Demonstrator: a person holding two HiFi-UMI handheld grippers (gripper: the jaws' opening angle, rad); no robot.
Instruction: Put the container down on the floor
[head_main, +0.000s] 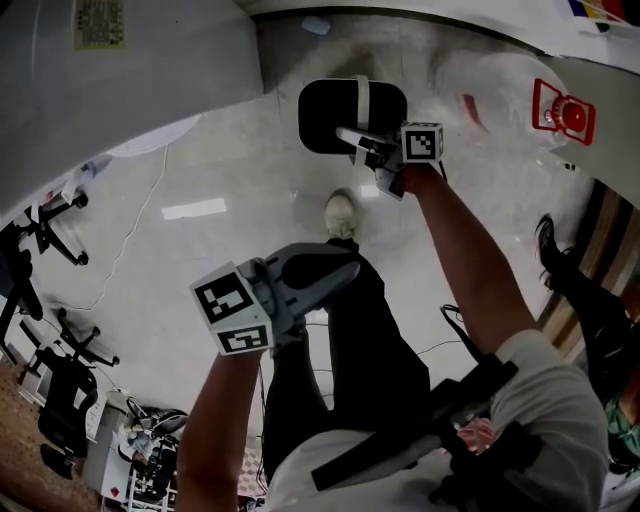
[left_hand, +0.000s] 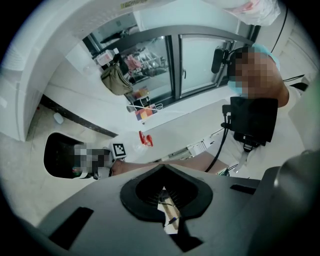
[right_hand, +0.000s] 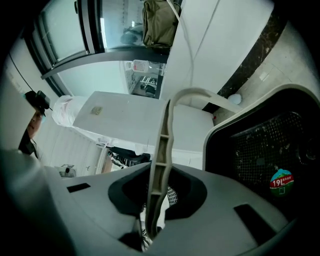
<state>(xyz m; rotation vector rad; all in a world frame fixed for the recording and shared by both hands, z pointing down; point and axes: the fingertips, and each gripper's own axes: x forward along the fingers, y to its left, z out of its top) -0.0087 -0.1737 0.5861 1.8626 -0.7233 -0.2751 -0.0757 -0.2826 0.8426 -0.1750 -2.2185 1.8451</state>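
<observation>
The right hand-held gripper (right_hand: 159, 200) is clenched on the pale handle (right_hand: 163, 145) of the black container (head_main: 330, 115). The container hangs low over the floor (head_main: 220, 160), just beyond the person's shoe (head_main: 341, 214). Whether its base touches the floor cannot be told. The left hand-held gripper (head_main: 335, 272) is clenched on nothing, over the person's leg (head_main: 370, 340) and well apart from the container.

The container (right_hand: 250, 150) is cut off at the right edge; small print on its sticker (right_hand: 281, 182) seems illegible.
</observation>
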